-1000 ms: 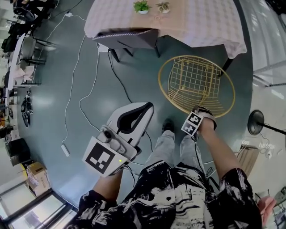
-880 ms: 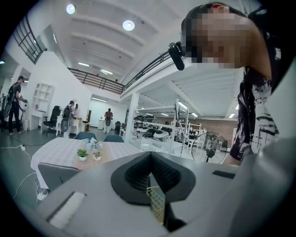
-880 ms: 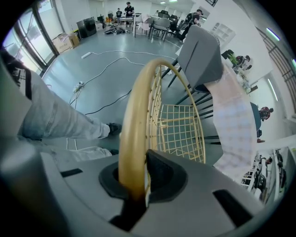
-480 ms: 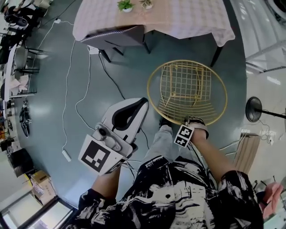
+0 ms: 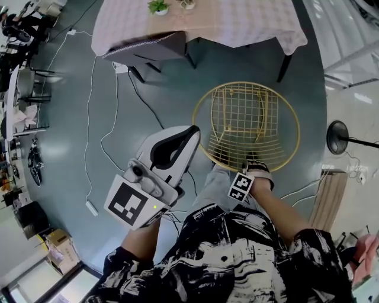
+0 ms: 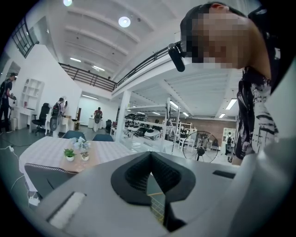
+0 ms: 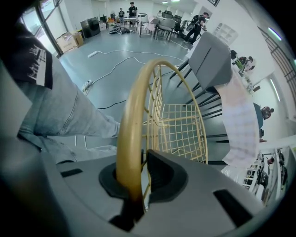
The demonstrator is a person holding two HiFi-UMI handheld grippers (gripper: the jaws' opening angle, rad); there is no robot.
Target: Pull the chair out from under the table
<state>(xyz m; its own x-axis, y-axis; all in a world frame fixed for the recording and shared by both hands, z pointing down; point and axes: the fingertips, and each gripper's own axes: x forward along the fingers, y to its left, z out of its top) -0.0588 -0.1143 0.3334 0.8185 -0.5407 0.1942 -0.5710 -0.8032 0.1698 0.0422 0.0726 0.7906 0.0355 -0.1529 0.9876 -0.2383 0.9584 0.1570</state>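
Observation:
A round gold wire chair [image 5: 246, 121] stands on the grey floor, apart from the near edge of the checked-cloth table [image 5: 237, 23]. My right gripper [image 5: 253, 164] points down at the chair's near rim and is shut on the gold rim tube [image 7: 132, 120], which runs up between its pads [image 7: 159, 173]. The left gripper [image 5: 190, 131] hangs in the air left of the chair, roughly level, touching nothing. Its dark pads [image 6: 138, 173] meet at the tip with nothing between them.
A grey upholstered chair [image 5: 148, 47] sits tucked under the table's left end. Two small potted plants [image 5: 159, 6] stand on the table. A white cable [image 5: 89, 118] and a power strip [image 5: 92, 207] lie at left. A round black stand base [image 5: 339, 137] is at right. My jeans legs [image 5: 216, 186] are next to the chair.
The gold chair has slid away from the table toward my legs, with the right gripper still on its rim. The left gripper drifted slightly.

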